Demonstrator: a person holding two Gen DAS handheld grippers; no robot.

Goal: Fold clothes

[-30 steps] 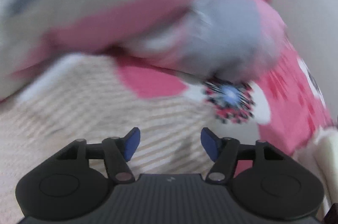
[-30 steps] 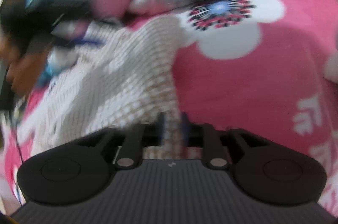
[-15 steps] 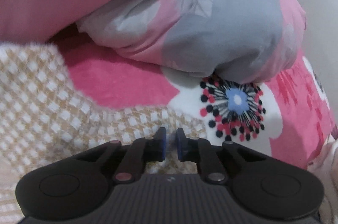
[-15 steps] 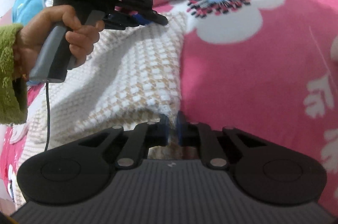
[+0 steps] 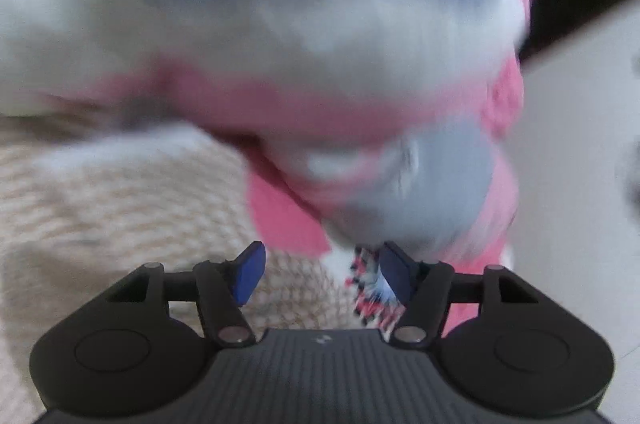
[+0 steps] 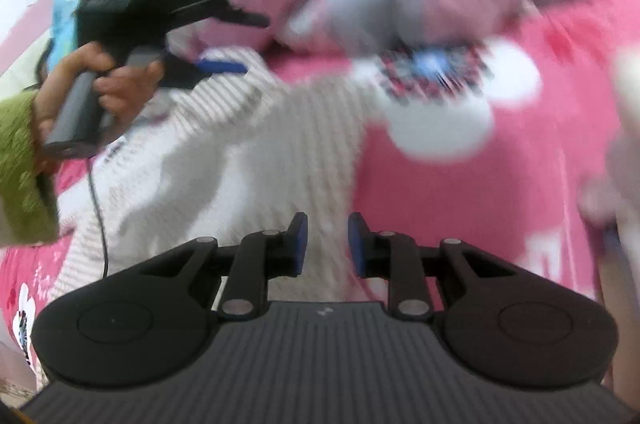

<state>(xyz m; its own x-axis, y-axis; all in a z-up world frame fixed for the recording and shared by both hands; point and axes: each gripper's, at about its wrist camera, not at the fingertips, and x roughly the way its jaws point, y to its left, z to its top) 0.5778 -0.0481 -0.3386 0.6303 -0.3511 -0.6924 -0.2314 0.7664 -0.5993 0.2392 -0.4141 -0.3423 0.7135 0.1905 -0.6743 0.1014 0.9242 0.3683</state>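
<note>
Left gripper (image 5: 322, 274) has just been opening; its blue pads stand well apart with nothing between them, above the edge of a cream checked garment (image 5: 120, 208) lying on the pink flowered bedsheet (image 5: 284, 220). A bunched pink, grey and white quilt (image 5: 280, 36) looms blurred behind it.

From the right wrist, the right gripper (image 6: 327, 244) has also just been opening, a narrow gap between its pads, empty, over the garment's (image 6: 224, 164) near edge. Further off, a hand (image 6: 100, 84) in a green sleeve (image 6: 20, 168) holds the left gripper (image 6: 236, 42) at the garment's far edge.
</note>
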